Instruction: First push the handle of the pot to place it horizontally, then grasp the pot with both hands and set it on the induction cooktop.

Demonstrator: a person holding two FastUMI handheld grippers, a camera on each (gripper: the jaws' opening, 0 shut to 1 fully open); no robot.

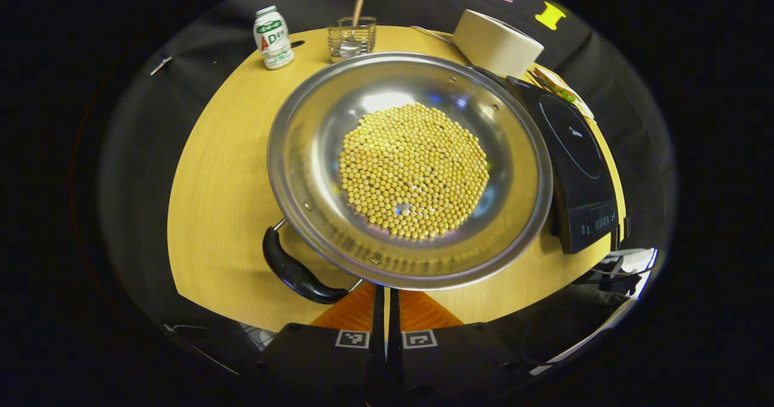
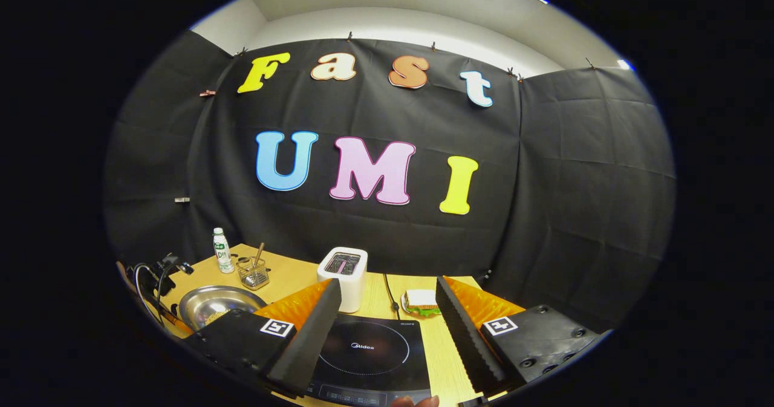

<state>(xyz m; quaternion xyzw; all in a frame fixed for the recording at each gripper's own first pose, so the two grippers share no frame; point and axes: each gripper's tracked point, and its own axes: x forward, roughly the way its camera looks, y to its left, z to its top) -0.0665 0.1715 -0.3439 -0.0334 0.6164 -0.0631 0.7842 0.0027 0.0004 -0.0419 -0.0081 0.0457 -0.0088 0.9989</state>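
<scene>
Left gripper view: left gripper [image 1: 385,310] low at the near edge of the wooden table [image 1: 224,189], fingers brought together with only a thin slit between them, gripping nothing, tips just below the near rim of the pot [image 1: 314,135]. Pot wide, shallow, metal, resting on the table, holding a layer of yellow beans [image 1: 414,171]. Black handle [image 1: 293,271] at the near-left rim, lying roughly level. Induction cooktop [image 1: 577,171] just beside the pot on the right. Bottle [image 1: 273,37], wire holder [image 1: 352,37] and white toaster [image 1: 497,43] along the far edge.

Right gripper view: right gripper [image 2: 390,328] raised above the induction cooktop [image 2: 369,349], fingers spread wide apart, empty. Pot [image 2: 208,301] on the table to the left, beside the cooktop. Toaster [image 2: 344,277] behind the cooktop; sandwich [image 2: 420,301] to its right.
</scene>
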